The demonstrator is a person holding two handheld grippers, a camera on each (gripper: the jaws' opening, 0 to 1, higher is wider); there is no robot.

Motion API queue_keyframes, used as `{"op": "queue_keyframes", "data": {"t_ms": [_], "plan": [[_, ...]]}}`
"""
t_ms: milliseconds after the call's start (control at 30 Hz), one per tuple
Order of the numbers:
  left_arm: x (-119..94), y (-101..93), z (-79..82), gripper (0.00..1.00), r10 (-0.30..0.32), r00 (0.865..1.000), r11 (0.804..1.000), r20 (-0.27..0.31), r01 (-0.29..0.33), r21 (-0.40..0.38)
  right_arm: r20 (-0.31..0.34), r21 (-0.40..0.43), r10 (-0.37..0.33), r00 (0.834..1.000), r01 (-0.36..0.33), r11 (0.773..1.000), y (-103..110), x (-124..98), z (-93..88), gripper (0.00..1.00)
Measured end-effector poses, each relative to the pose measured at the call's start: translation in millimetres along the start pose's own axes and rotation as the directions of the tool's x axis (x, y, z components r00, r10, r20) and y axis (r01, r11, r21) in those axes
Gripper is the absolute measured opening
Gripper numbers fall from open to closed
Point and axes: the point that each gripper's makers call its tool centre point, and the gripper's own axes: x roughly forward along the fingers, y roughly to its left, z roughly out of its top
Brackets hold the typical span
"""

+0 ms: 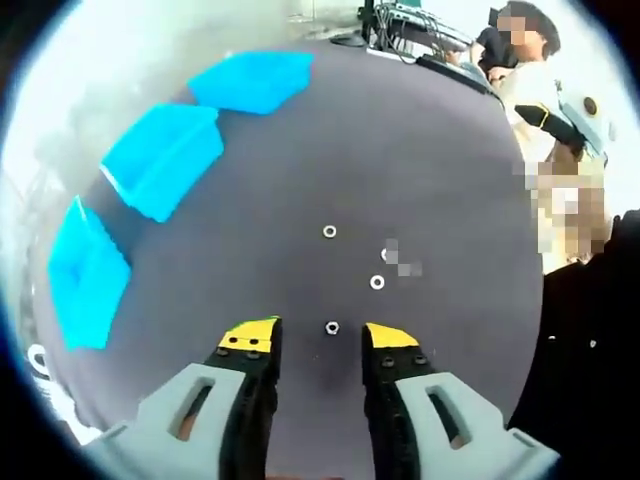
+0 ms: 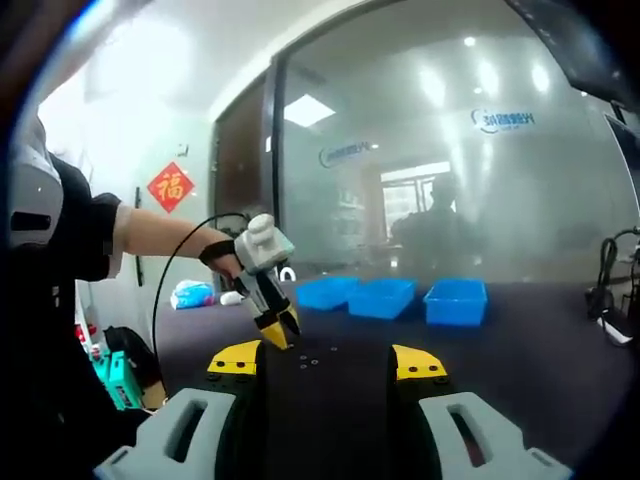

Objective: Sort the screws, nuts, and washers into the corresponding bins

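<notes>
A: Looking along the left gripper (image 1: 322, 342), its yellow-tipped jaws stand apart with nothing between the tips. A small nut (image 1: 332, 327) lies on the dark table (image 1: 420, 170) in the gap just ahead of them, touching neither jaw.

B: And the other small parts?

A: A washer (image 1: 377, 282) sits a little farther out, off toward the right jaw's side. Another small ring (image 1: 329, 231) lies farther ahead still, almost straight out from the gap. I cannot tell whether that one is a nut or a washer. A third bit just beyond the washer is covered by a blurred patch.

B: Where are the bins?

A: Three blue bins (image 1: 165, 155) stand in an arc well beyond the left jaw, all far from the loose parts. What they hold cannot be seen from here.

B: What about the right gripper (image 2: 325, 362)?

A: It hangs low over the table with its jaws wide apart and empty. Ahead of its left jaw, in the right gripper view, the left gripper comes down at a slant, tips near the table, held by a person's hand (image 2: 228, 258). Tiny specks of hardware lie just beyond the right gripper's tips. The same blue bins stand in a row farther off, in front of a glass wall (image 2: 450, 150).
</notes>
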Motion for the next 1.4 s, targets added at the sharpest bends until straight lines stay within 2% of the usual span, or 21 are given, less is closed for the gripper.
{"op": "queue_keyframes", "data": {"t_ms": [200,667,867,1033,1200,1267,1333,1400], "plan": [[2.6,1.9,-1.7,0.18,-0.012,1.000,0.999,0.002,0.012,-0.038,0.000,0.005,0.000,1.000,0.000,1.000,0.1,0.2,-1.6,0.44],[5.2,-4.6,-4.1,0.06,-0.035,0.999,0.999,0.000,0.035,-0.041,0.001,0.006,0.006,1.000,-0.006,1.000,4.8,1.4,-2.2,0.44],[3.8,-7.3,-6.0,0.06,-0.040,0.999,0.998,0.002,0.040,-0.054,0.001,0.005,0.006,1.000,-0.006,1.000,5.0,0.5,-1.8,0.44],[0.4,-9.0,-5.8,0.06,-0.033,0.999,0.998,0.032,0.035,-0.054,0.003,0.003,0.006,1.000,-0.006,1.000,4.8,0.1,0.1,0.44],[-12.1,-15.0,0.6,0.06,-0.037,0.991,0.995,0.126,0.048,-0.085,0.004,-0.002,0.008,1.000,-0.008,1.000,5.7,0.0,1.9,0.44],[-19.2,-19.9,4.7,0.06,-0.044,0.982,0.992,0.186,0.065,-0.105,0.005,-0.003,0.008,1.000,-0.008,1.000,5.9,0.1,2.5,0.44],[-28.4,-24.4,8.6,0.06,-0.042,0.966,0.990,0.254,0.074,-0.117,0.007,-0.005,0.007,1.000,-0.007,1.000,6.5,0.4,3.7,0.44],[-36.9,-25.3,10.6,0.06,-0.019,0.951,0.989,0.307,0.063,-0.135,0.009,-0.008,0.008,1.000,-0.007,1.000,7.2,1.0,4.9,0.44]]}}
